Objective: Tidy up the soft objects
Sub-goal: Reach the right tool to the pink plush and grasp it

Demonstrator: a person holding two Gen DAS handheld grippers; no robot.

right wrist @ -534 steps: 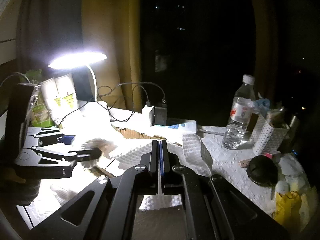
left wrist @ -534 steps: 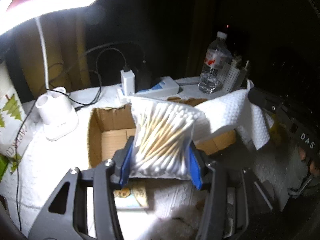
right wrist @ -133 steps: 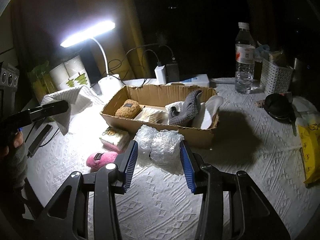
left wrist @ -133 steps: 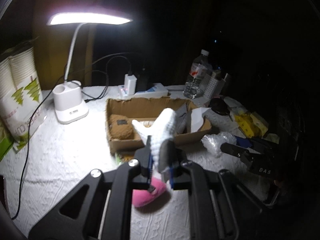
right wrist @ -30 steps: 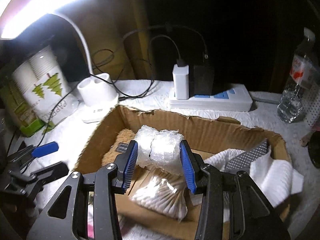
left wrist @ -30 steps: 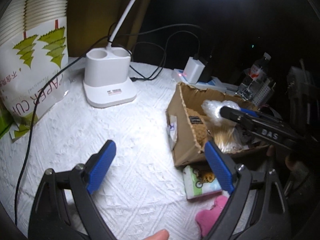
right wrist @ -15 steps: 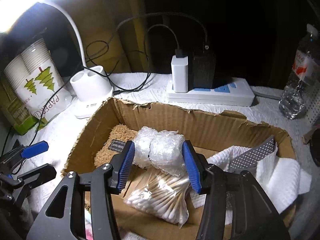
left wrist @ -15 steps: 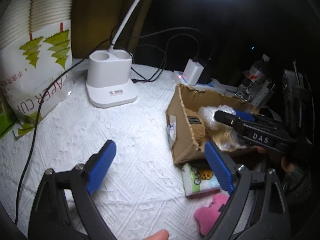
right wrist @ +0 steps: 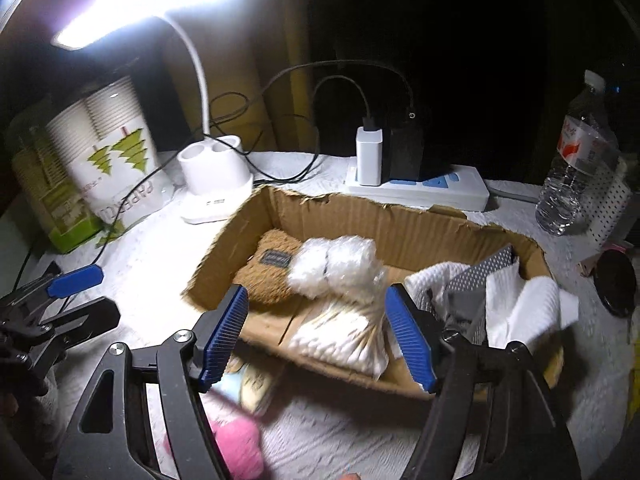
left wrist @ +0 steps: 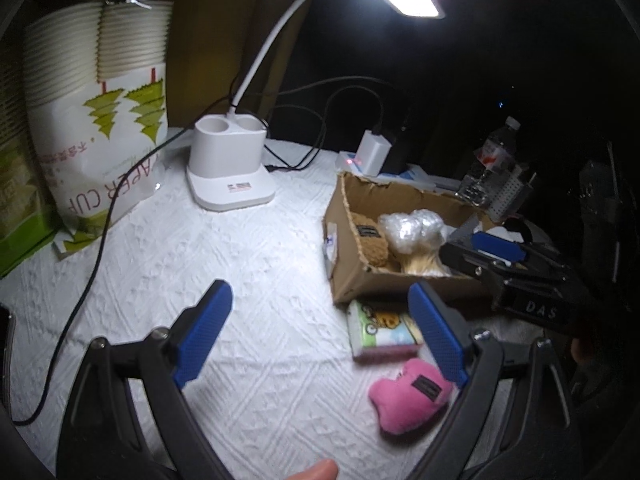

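A cardboard box holds a brown plush, a bubble-wrap bundle, a bag of cotton swabs and white and grey cloths. My right gripper is open just above the box's near wall, the bundle lying free beyond it. My left gripper is open and empty over the white cloth. A pink plush and a tissue pack lie in front of the box.
A white lamp base and a paper-cup bag stand at the back left. A power strip with chargers, a water bottle and a white perforated basket stand behind and right of the box. A black cable crosses the cloth.
My right gripper has opened and drawn back, leaving the bubble-wrap bundle in the box on the cotton swabs. My left gripper stays open and has shifted slightly toward the tissue pack.
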